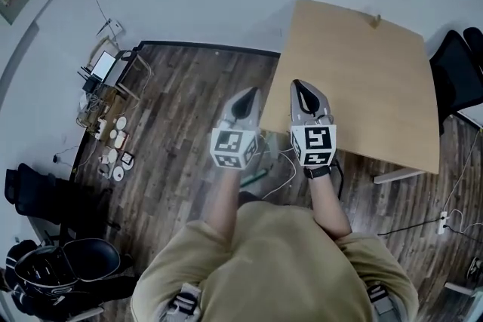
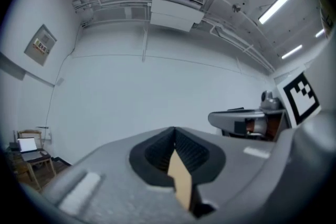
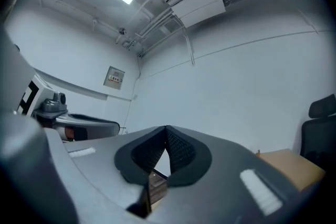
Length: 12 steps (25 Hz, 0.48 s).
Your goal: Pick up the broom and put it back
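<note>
Well, over on the far left a laptop (image 1: 103,65) sits on a small stand by the white wall, with a scatter of round dishes (image 1: 117,141) on the dark plank floor (image 1: 181,109) in front of it.

Nearer the middle, the person holds both tools out level, side by side. The left gripper (image 1: 247,98) has its jaws pressed together at the tips with nothing between them. Just below its marker cube a green rod (image 1: 255,177) lies on the floor. It may be the broom's handle, though I can't be sure from here. The right gripper (image 1: 303,93) is likewise closed up tight and empty, its nose over the edge of the light wooden table (image 1: 362,87). A black chair (image 1: 456,72) stands at the table's far right.
</note>
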### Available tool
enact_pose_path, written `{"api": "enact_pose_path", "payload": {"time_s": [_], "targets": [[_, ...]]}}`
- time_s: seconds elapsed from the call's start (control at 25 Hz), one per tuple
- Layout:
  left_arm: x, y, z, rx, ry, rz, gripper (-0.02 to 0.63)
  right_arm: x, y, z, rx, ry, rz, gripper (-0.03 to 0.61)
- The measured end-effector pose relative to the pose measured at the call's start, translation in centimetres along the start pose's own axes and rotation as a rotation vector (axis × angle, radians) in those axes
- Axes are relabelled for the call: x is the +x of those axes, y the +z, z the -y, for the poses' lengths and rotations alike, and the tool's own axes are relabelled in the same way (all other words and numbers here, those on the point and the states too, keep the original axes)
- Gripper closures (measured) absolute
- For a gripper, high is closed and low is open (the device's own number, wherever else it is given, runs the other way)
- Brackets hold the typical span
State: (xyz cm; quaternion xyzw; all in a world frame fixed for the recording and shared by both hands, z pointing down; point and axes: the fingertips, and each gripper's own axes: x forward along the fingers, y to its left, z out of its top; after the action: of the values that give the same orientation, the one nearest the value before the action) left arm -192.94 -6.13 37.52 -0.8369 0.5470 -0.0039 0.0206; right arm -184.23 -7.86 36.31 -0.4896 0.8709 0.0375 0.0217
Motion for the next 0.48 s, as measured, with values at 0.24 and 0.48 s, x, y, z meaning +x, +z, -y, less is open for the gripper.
{"api": "enact_pose_path", "payload": {"time_s": [0.24,0.48], "targets": [[-2.0,0.7,1.2,0.021,0.039,0.025,0.612,-2.3,0.0,0.0,0.015,0.0,0.013,0.575],[-3.9,1.3,2.5,0.025,0.061,0.028,0.612,-4.6,0.7,-0.2,0.01,0.006,0.026,0.574]]}}
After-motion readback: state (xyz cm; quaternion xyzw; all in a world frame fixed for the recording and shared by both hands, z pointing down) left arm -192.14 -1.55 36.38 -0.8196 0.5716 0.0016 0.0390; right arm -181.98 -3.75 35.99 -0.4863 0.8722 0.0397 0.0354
